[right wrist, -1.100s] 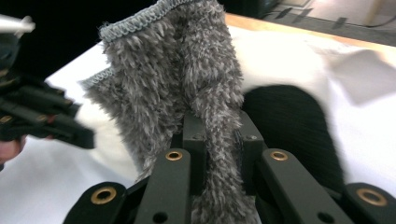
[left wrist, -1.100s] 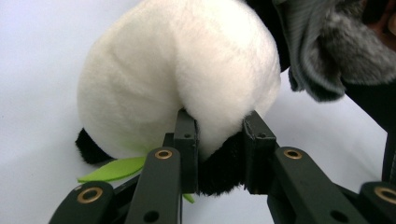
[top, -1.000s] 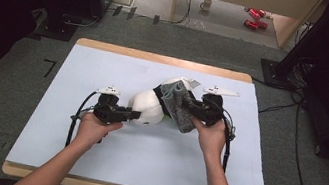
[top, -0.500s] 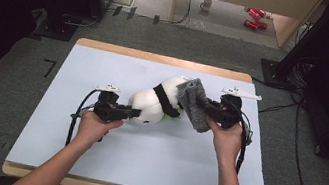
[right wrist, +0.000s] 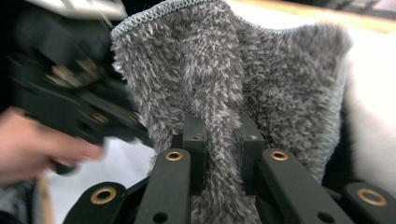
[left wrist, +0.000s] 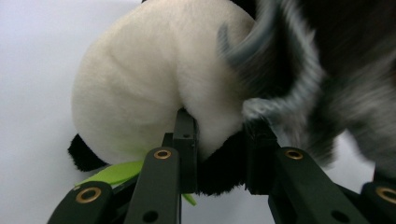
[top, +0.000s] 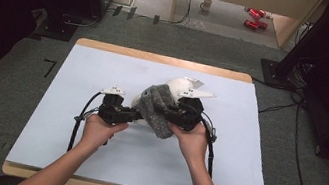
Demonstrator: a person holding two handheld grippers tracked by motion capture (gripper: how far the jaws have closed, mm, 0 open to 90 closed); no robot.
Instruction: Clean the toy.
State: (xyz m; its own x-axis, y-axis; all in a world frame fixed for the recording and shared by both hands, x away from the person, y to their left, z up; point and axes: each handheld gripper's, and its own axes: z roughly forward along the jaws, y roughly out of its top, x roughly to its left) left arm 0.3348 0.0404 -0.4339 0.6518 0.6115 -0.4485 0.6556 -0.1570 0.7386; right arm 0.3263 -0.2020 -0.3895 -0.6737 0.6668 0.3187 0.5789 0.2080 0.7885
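Note:
A white and black panda plush [top: 180,84] lies mid-table on the pale blue mat [top: 106,67]. My left gripper [top: 134,114] is shut on a black limb of the panda [left wrist: 140,88]; in the left gripper view that limb sits pinched between the jaws of the left gripper [left wrist: 220,156]. My right gripper [top: 175,115] is shut on a fuzzy grey cloth [top: 157,110], a fold of which is squeezed in the right gripper [right wrist: 219,149]. The grey cloth [right wrist: 224,70] drapes over the panda's near side and hides part of it. A green leaf piece [left wrist: 116,171] pokes out below the panda.
The mat covers a wooden table [top: 158,59] with bare mat all around the toy. Cables trail from both grippers toward the person's forearms. Beyond the table are a grey floor, dark stands, a mug [top: 207,3] and red objects [top: 253,17].
My right gripper swung out to the right with the grey cloth, then came back left, and the cloth now lies over the panda close to the left gripper. The left hand stayed put.

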